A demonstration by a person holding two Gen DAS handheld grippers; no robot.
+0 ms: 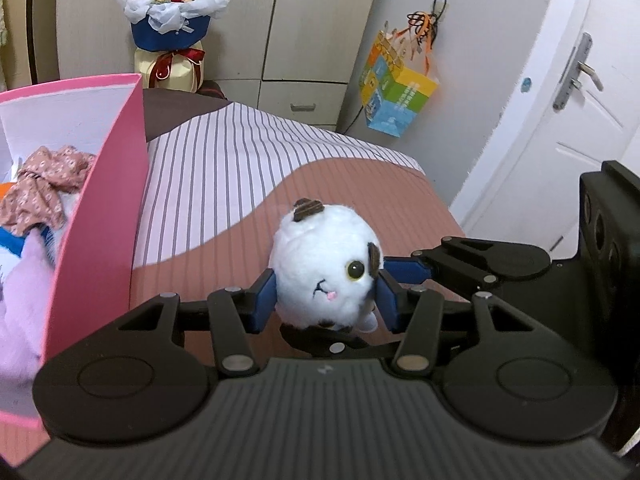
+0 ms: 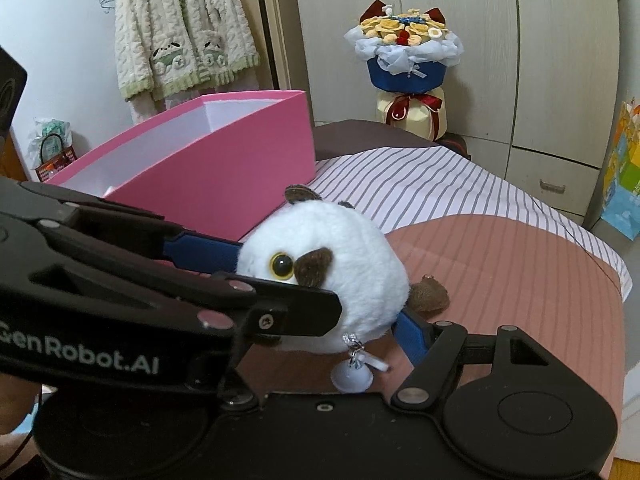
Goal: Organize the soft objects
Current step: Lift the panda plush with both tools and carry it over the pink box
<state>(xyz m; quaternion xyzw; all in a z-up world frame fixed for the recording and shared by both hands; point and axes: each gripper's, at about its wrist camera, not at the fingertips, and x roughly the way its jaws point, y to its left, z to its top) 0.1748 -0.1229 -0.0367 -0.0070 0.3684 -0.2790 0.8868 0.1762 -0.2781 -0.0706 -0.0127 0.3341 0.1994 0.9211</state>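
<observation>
At far left, the pink box [image 1: 100,216] stood open on the bed [image 1: 224,184]. A floral cloth [image 1: 40,188] lay crumpled inside it, with a lilac soft item [image 1: 20,292] nearer the camera. Behind the box, a bouquet [image 1: 172,12] stood upright against the wardrobe.

Just right of the box wall we noted the white plush toy [image 1: 320,264], with brown ears and one yellow eye. It was over the salmon-striped part of the bed cover, outside the box. We could not tell whether its underside touched the cover.

Left tool [image 1: 326,292]: clenched on the plush toy, one blue pad [image 1: 264,296] pressed into each flank and the fur bulging slightly between them. In the right wrist view this tool reached in from the left and crossed just below the toy's eye.

Right tool [image 2: 328,332]: it came in from the right. One blue finger [image 2: 412,338] lay against the toy's lower right side, and the other was hidden behind the left tool. We could not tell whether it was grasping.

A small white bell [image 2: 352,376] hung below the toy, and a brown tail [image 2: 430,292] stuck out on its right.

Further right, a colourful paper bag [image 1: 396,92] hung on the wall, then the white door [image 1: 580,80].
</observation>
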